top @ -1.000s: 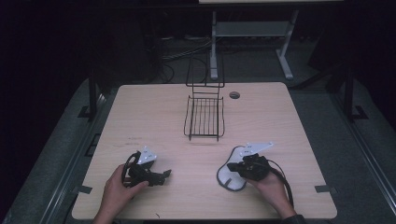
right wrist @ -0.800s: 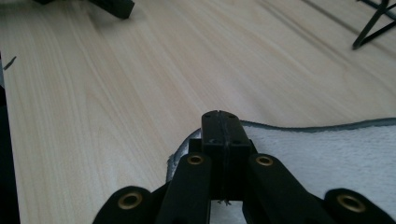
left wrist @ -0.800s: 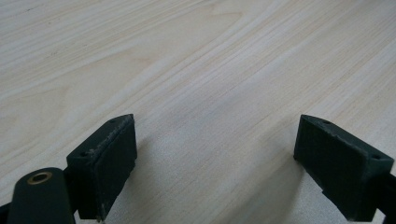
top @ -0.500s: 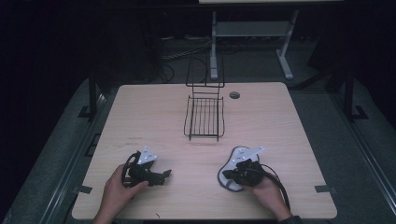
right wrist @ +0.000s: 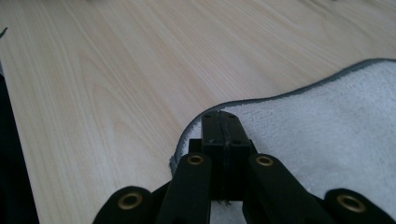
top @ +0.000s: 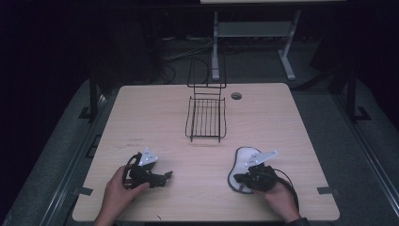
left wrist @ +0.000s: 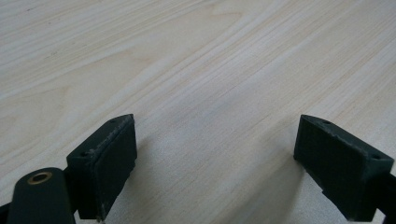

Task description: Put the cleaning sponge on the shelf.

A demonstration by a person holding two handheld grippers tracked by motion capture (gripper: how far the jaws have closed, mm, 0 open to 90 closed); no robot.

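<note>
Right gripper [right wrist: 223,122] has drawn back to the cloth's [top: 244,162] near edge, clamped on it; left gripper [left wrist: 219,158] apart, beside the cloth. Lift is likely next.

Left tool [top: 165,176] low over the table, jaws spread wide, right tool [top: 239,179] jaws pressed together, both hand-held

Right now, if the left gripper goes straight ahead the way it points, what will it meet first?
Most likely only the bare wooden table. The left gripper is open and tilted down toward the wood, with nothing between its jaws or ahead of them. Depth is hard to judge.
</note>
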